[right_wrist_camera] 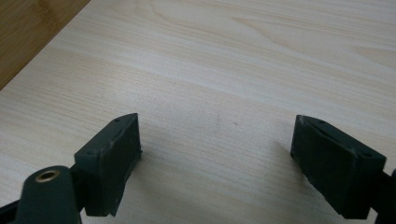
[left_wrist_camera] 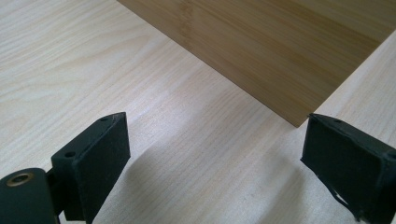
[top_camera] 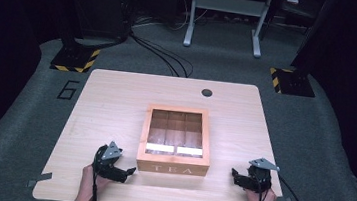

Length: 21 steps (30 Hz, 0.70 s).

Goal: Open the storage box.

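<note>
Wooden tea box [top_camera: 176, 139] (glass lid down) mid-table [top_camera: 117, 94]; left gripper [top_camera: 126, 171], right gripper [top_camera: 235, 176] flank it, jaws apart, empty.

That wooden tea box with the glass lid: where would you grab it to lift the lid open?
Probably at the lid's front edge, coming from the person's side. The tea box sits closed and flat on the table, its "TEA" front facing the person, so the hinges are likely at the far side. Both claws, left and right, are open and flank that front, neither touching it.
</note>
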Motion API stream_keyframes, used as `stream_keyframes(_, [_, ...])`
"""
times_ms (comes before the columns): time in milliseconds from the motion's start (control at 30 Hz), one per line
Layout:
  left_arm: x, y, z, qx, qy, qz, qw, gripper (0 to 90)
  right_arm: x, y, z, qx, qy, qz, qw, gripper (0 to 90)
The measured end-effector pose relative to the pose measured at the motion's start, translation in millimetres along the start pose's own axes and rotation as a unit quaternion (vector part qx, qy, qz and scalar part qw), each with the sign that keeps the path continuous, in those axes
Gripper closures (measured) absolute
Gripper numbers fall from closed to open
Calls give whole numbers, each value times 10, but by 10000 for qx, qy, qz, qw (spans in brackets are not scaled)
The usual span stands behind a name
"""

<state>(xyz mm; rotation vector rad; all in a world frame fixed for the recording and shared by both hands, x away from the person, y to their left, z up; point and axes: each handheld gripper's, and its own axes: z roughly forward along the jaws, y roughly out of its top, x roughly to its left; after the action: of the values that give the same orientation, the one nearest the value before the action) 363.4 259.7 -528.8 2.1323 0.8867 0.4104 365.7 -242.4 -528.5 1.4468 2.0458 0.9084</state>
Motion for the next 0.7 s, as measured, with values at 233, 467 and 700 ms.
stream_keyframes(233, [0,3,-2,-2,55,45,10000,68,3,5,1,11,-8,42,10000,155])
stream_keyframes(467, [-5,14,6,-43,21,21,10000,65,2,13,0,48,2,36,10000,161])
stream_keyframes(700, [-21,29,22,-75,20,51,10000,69,-28,26,-14,45,181,192,9996,155])
